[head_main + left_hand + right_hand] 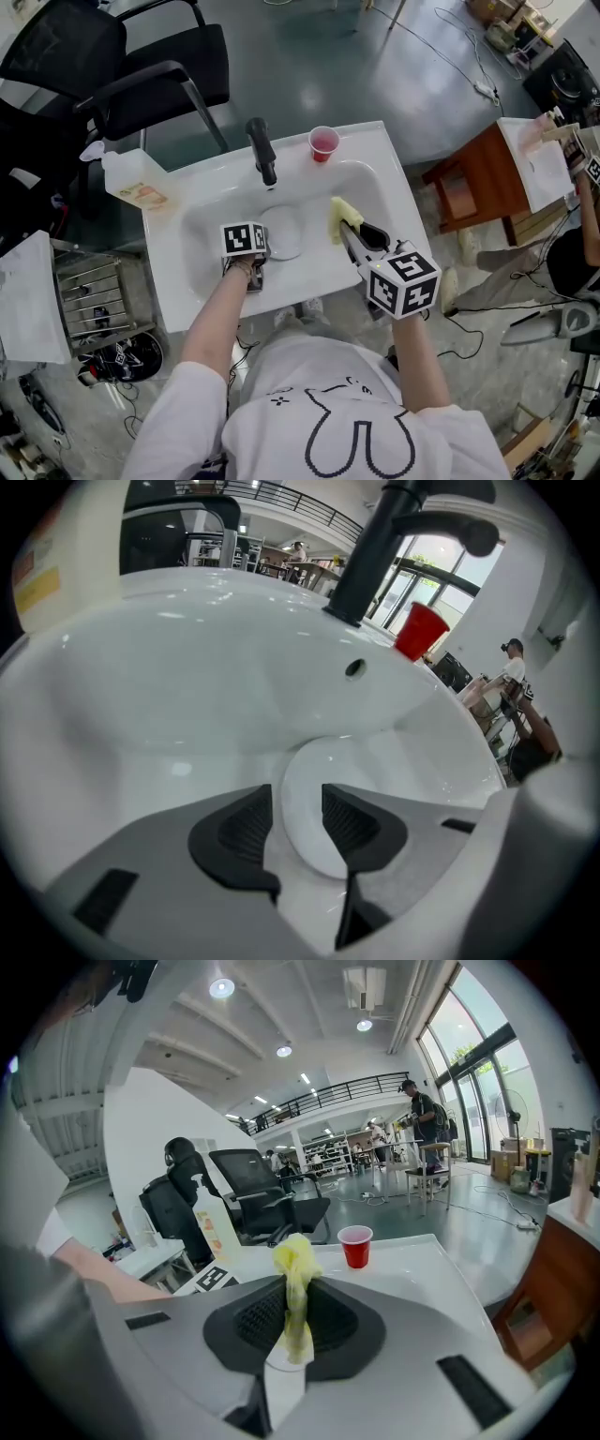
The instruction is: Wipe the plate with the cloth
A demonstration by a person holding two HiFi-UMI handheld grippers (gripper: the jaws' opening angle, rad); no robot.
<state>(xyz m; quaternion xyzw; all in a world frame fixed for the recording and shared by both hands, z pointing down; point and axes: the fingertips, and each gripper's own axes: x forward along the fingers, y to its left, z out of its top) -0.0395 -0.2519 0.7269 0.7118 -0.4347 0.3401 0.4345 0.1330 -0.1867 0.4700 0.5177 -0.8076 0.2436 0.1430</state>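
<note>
A white plate [281, 232] lies flat in the bottom of the white sink [389, 178]. My left gripper [296, 803] points steeply down over the plate's near edge. Its jaws stand apart, and the plate [302, 771] shows through the gap, with neither pad pressing on it. My right gripper [354, 232] hovers over the right side of the basin, shut on a yellow cloth [339, 217]. In the right gripper view the cloth [295, 1265] sticks up in a bunch from between the closed pads.
A black faucet [262, 150] stands at the back of the sink, with a red cup [323, 143] on the rim to its right. A soap bottle [133, 185] sits at the left rim. Black chairs [141, 66] stand behind, and a wooden stand [478, 178] to the right.
</note>
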